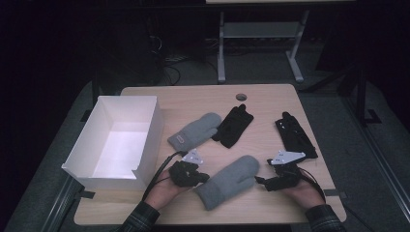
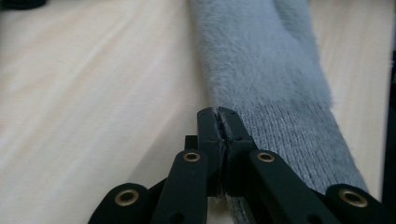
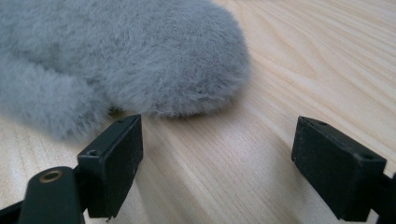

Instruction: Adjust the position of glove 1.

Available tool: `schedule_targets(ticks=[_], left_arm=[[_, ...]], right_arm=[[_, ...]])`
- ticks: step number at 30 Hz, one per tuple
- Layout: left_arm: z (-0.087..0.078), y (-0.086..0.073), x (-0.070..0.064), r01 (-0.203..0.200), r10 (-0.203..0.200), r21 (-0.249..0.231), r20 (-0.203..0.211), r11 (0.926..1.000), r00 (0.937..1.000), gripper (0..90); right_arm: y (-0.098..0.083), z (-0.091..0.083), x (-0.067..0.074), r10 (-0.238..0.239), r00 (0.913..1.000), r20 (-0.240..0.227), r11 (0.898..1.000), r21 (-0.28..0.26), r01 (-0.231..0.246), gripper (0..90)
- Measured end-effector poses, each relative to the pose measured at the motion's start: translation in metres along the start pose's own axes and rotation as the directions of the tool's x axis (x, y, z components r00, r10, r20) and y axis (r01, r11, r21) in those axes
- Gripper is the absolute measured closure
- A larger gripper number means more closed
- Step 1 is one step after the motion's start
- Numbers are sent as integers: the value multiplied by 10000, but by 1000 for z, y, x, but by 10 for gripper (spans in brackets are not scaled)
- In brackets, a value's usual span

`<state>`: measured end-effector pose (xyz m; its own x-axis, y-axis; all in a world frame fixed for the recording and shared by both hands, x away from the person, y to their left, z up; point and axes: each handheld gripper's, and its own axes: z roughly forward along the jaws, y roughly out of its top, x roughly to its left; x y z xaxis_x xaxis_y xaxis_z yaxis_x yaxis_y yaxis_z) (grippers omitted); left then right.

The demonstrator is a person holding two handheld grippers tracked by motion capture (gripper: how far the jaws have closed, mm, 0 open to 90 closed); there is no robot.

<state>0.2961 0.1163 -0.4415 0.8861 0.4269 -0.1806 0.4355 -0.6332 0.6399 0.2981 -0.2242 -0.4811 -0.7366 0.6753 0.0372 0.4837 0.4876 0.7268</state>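
1. The room is dark, and a light wooden table (image 1: 270, 99) stands in the middle of it.
2. A white open box (image 1: 99, 157) sits at the left part of the table.
3. Four gloves lie on the wood: a grey mitten (image 1: 194, 131) far from the person, two black gloves (image 1: 233, 125) (image 1: 295, 136), and a second grey mitten (image 1: 227, 181) close to the person, between the two hands.
4. The left gripper (image 1: 202, 179) is at the cuff end of the near grey mitten. In the left gripper view its jaws are pressed together, and the knitted edge of the cuff (image 2: 289, 135) is pinched between them.
5. The right gripper (image 1: 261, 181) rests low on the table near the thumb side of the same mitten. In the right gripper view its jaws stand wide apart with only bare wood between them; the furry mitten (image 3: 140, 60) lies just in front, not touched.
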Motion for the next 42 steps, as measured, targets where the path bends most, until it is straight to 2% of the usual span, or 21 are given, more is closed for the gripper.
schedule_targets(ticks=[2,5,7,9,10,12,15,17,22,24,27,29,30,34,37,38,40,42], left_arm=[[2,0,-2,-32,31,65,153,10000,9999,870],[3,0,-2,10,-10,24,93,10000,10000,852],[0,1,1,43,-44,-51,-71,10000,10000,816],[-2,3,5,250,-261,-331,-335,9991,9991,784],[-4,4,8,132,-145,-290,-450,9995,9989,747],[-7,7,14,177,-214,-478,-770,9987,9968,666],[-8,14,24,125,-206,-584,-1417,9982,9897,533],[-8,17,29,133,-224,-592,-1551,9982,9876,437],[-9,29,43,49,-206,-745,-2103,9972,9774,350],[-10,34,51,166,-344,-809,-2241,9966,9740,336],[-11,41,64,234,-503,-1029,-2675,9944,9623,300],[-10,45,73,144,-463,-1049,-3083,9944,9502,304],[-9,47,77,101,-430,-1036,-3208,9946,9462,312],[-5,53,91,296,-618,-962,-3513,9949,9342,317],[-3,53,101,513,-836,-930,-3871,9943,9183,324],[-3,54,106,607,-948,-966,-4031,9935,9102,342],[-3,54,114,744,-1116,-1045,-4170,9917,9020,462],[-3,57,122,938,-1302,-1026,-4473,9903,8849,542]], right_arm=[[0,0,0,-1,10000,2,10000,3,1,164],[0,0,0,-2,10000,6,10000,-11,2,164],[0,0,0,-7,10000,-2,10000,-19,7,164],[0,0,0,-12,10000,-4,10000,-21,12,164],[0,0,0,-3,10000,-3,10000,-19,3,164],[0,0,0,-7,10000,-11,10000,-21,7,162],[0,0,0,1,10000,13,10000,20,-1,151],[0,0,0,26,10000,25,10000,22,-26,149],[-9,-9,-5,167,9999,23,9998,-46,-167,145],[-12,-13,-7,280,9996,80,9996,-51,-280,146],[-13,-14,-6,289,9994,172,9996,-11,-289,146],[-13,-13,-6,170,9996,246,9999,15,-170,143],[-12,-13,-6,177,9995,243,9998,10,-177,143],[-12,-13,-6,177,9996,239,9998,16,-178,143],[-12,-13,-5,221,9995,236,9998,3,-221,143],[-12,-13,-6,176,9996,237,9998,19,-176,143],[-12,-13,-5,224,9995,220,9997,13,-225,143],[-12,-12,-5,190,9996,216,9998,3,-190,143]])
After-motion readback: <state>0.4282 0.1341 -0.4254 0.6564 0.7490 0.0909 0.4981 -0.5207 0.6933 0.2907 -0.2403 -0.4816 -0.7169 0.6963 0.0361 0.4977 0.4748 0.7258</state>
